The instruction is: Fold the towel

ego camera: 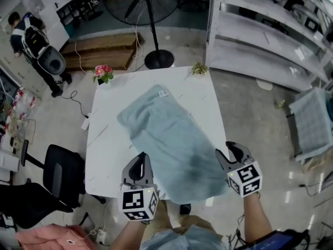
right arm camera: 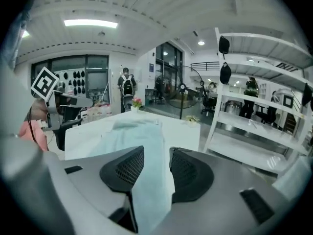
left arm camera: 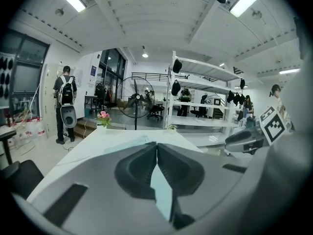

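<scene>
One towel [ego camera: 171, 145], two hand-held grippers, one bench [ego camera: 109, 139]. The pale blue-green towel lies diagonally on the white bench, its near end drooping over the front edge. Left hand-held gripper [ego camera: 144, 159]: jaws closed, at the towel's near-left edge. Right hand-held gripper [ego camera: 225, 149]: jaws apart, gripping nothing, above its near-right edge. Pink flowers [ego camera: 103, 73] and a green plant [ego camera: 199, 68] mark the far corners; a fan [ego camera: 151, 14] stands beyond.

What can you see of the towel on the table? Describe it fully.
The towel is pale blue-grey, soft terry-looking cloth, with a small white label at its far end. It lies spread flat and long, slanting across the white table, its near end reaching the table's front edge.
</scene>
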`<state>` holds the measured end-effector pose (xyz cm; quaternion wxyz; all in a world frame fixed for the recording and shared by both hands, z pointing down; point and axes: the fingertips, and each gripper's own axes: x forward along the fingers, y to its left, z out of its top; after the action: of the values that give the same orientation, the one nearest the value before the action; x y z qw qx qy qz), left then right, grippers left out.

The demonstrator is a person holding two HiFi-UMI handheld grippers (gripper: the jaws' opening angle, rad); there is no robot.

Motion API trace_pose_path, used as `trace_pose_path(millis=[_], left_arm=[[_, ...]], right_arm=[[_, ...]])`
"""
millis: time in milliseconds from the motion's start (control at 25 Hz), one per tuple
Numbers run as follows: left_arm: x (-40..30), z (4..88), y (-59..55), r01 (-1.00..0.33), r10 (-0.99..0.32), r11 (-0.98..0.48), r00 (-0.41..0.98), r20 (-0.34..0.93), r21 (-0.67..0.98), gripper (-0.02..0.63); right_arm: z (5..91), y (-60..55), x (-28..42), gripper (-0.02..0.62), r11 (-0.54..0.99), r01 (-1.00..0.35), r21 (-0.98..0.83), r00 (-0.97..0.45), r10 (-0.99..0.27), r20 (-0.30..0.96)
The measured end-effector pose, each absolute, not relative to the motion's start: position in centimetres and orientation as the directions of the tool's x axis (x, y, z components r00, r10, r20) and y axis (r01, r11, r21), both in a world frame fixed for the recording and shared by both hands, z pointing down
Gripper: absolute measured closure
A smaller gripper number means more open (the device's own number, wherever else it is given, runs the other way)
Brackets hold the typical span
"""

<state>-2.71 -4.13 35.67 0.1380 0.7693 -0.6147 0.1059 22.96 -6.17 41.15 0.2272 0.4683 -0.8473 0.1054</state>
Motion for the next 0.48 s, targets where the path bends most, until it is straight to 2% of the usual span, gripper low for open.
trace_pose_path(millis=[200,480], left_arm=[[-6.6,36.0,-9.8,-0.981,-0.922,-0.180,0.195,0.336,0.075,0.597],[-11.7,38.6,-18.4,-0.973,-0.897,-0.215,0.233,0.375,0.089,0.595]], right_arm=[[39.8,-12.2,16.6,0.425,0.613,-0.787,0.068,-0.518,-0.718,0.466],[39.5,-22.0,8.2,0.434,0.679,-0.726,0.107,-0.564,-0.677,0.472]])
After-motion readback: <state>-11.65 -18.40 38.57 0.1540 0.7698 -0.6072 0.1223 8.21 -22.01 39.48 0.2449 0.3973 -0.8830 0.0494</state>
